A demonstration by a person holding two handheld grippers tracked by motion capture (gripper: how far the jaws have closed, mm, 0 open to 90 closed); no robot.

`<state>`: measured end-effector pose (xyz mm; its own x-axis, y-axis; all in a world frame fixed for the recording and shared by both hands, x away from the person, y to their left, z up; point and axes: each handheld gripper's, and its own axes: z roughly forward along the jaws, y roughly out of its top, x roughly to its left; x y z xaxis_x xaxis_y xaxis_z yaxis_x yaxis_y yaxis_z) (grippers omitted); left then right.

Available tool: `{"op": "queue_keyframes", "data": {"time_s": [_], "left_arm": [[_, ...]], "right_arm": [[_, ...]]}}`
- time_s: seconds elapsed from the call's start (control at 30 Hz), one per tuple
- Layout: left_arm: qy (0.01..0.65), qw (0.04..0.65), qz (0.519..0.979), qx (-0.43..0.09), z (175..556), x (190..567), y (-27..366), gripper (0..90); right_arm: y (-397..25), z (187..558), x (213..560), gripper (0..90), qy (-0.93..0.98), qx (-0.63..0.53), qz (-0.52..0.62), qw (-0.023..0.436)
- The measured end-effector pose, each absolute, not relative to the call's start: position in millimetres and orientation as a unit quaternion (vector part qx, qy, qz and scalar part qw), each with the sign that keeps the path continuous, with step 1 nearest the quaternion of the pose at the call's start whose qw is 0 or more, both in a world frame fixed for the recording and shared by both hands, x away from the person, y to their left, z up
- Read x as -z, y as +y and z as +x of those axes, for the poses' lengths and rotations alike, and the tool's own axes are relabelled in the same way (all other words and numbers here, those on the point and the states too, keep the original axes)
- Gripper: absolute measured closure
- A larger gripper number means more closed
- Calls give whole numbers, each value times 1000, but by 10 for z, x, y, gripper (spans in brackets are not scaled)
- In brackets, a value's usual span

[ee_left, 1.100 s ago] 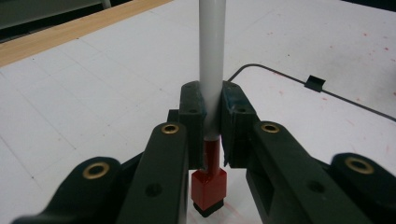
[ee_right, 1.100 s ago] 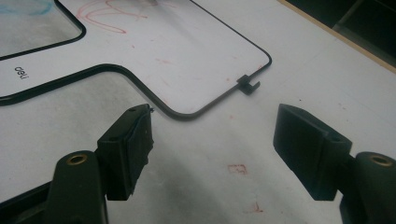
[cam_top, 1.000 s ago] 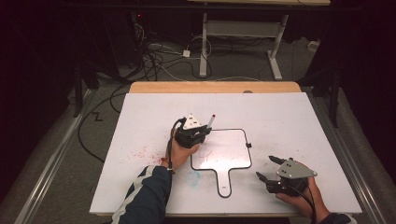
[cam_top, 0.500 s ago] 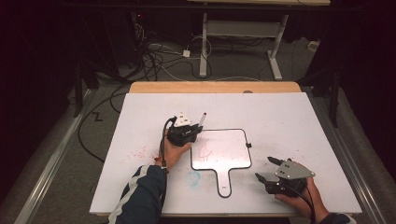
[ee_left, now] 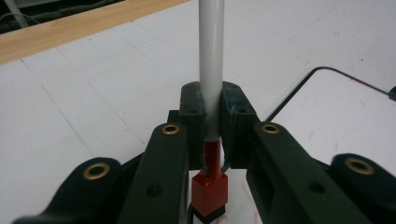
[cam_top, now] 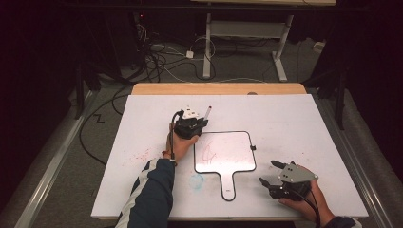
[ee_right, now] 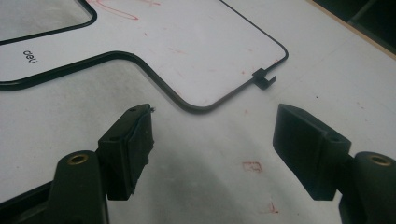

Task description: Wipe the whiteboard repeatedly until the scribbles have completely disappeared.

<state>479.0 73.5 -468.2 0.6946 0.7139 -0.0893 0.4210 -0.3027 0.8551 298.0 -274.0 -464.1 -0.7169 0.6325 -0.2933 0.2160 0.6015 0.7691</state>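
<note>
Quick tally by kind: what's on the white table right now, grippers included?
Grippers: 2, left gripper shut on the marker, right gripper open
Markers: 1, white marker with a red end
Whiteboards: 1, small handled whiteboard with a black rim and faint red marks
Total: 4

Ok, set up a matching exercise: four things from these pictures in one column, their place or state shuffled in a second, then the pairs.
Things:
1. left claw
2. right claw
3. marker
4. handled whiteboard

States:
A. lies flat on the table, faint red scribbles on it
B. open, holding nothing, near the table's front right
C. white barrel with a red end, clamped between two jaws
D. shut on a pen, beside the board's top left corner

Pairs: 1-D, 2-B, 3-C, 4-A
</note>
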Motion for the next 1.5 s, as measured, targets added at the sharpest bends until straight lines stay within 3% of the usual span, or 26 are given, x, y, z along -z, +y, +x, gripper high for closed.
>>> {"op": "queue_keyframes", "data": {"time_s": [0.47, 1.03, 1.5], "left_arm": [[338, 472, 802, -138, 4444, 4725, 881, 790], [363, 474, 789, -149, 4785, 4723, 757, 790], [324, 473, 811, -116, 4475, 4729, 653, 790]], "right_arm": [[-2737, 2939, 4605, 291, 847, -373, 246, 288], [-2744, 2955, 4622, 293, 849, -372, 244, 283], [-2724, 2940, 4608, 293, 849, -371, 243, 287]]}}
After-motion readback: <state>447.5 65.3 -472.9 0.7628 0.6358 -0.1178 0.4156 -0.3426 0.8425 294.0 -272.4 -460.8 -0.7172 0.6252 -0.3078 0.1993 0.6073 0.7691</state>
